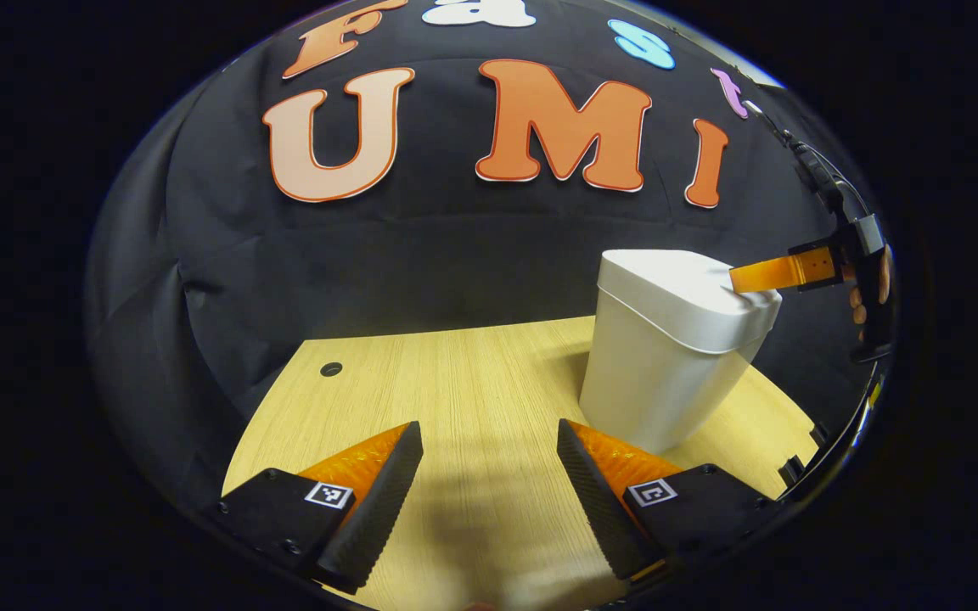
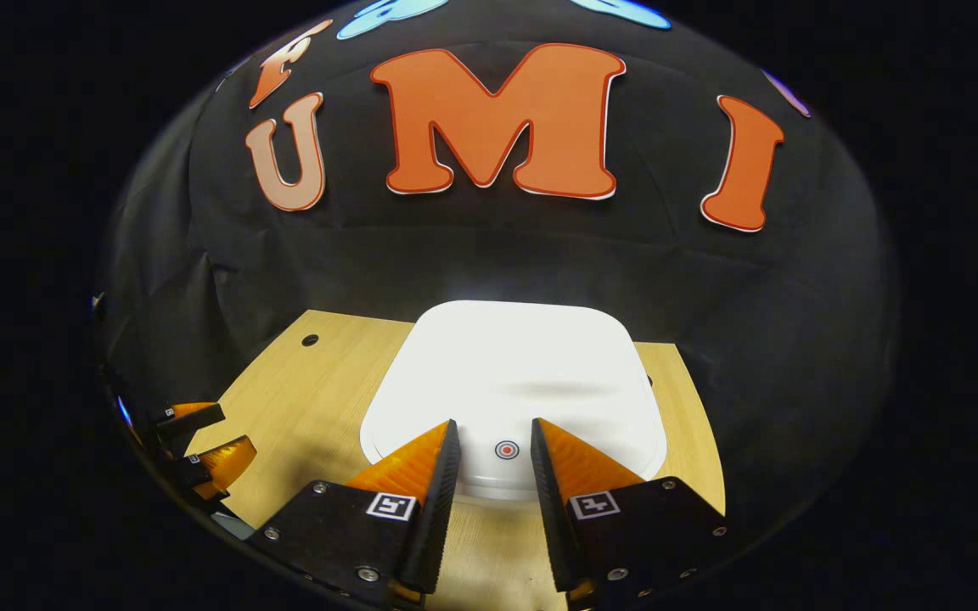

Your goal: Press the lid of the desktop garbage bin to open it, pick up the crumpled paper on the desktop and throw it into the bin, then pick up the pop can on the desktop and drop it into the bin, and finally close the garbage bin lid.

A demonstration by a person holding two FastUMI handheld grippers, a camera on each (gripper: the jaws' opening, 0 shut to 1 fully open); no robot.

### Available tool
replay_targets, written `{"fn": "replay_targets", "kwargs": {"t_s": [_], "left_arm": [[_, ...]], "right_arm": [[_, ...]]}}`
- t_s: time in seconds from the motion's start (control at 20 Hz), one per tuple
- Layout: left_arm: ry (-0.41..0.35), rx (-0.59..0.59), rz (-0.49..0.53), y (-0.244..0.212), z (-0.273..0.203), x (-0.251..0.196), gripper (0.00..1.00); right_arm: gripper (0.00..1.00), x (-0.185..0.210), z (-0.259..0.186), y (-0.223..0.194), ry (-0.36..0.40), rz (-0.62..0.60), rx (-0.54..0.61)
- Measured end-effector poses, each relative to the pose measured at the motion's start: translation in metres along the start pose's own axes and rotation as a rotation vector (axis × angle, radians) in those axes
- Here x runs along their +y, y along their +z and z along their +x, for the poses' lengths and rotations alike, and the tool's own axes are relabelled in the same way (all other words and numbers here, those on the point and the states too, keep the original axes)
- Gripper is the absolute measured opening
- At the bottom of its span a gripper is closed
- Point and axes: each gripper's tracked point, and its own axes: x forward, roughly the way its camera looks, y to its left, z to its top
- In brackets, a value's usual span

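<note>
The white desktop bin (image 1: 667,356) stands on the right part of the wooden table, its lid (image 1: 676,284) down. From above, the lid (image 2: 514,373) has a small red ring mark (image 2: 507,450) near its front edge. My right gripper (image 2: 495,424) hovers over that mark, its jaws a narrow gap apart with nothing between them. In the left gripper view, the right gripper (image 1: 752,278) comes in from the right and its tip rests on the lid's top edge, with a hand (image 1: 871,288) behind it. My left gripper (image 1: 489,450) is open over bare table, left of the bin.
The wooden table (image 1: 455,390) has a small dark hole (image 1: 331,369) near its back left corner, also seen as the hole (image 2: 310,340) in the right gripper view. The black cloth wall stands right behind the table. The left gripper (image 2: 200,441) shows at the left edge.
</note>
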Motion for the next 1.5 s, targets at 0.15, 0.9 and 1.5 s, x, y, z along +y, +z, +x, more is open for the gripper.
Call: {"fn": "replay_targets", "kwargs": {"t_s": [0.15,0.9,1.5], "left_arm": [[-0.004,-0.022,-0.007,0.013,-0.003,0.002,1.00],[0.099,-0.330,-0.014,0.140,-0.043,0.045,1.00],[0.193,-0.527,-0.018,0.174,-0.079,0.068,1.00]], "right_arm": [[0.51,0.001,0.000,0.001,-0.005,-0.009,-0.011],[0.98,0.035,-0.027,0.046,-0.056,-0.107,-0.326],[0.99,0.068,-0.062,0.065,-0.052,-0.120,-0.549]]}}
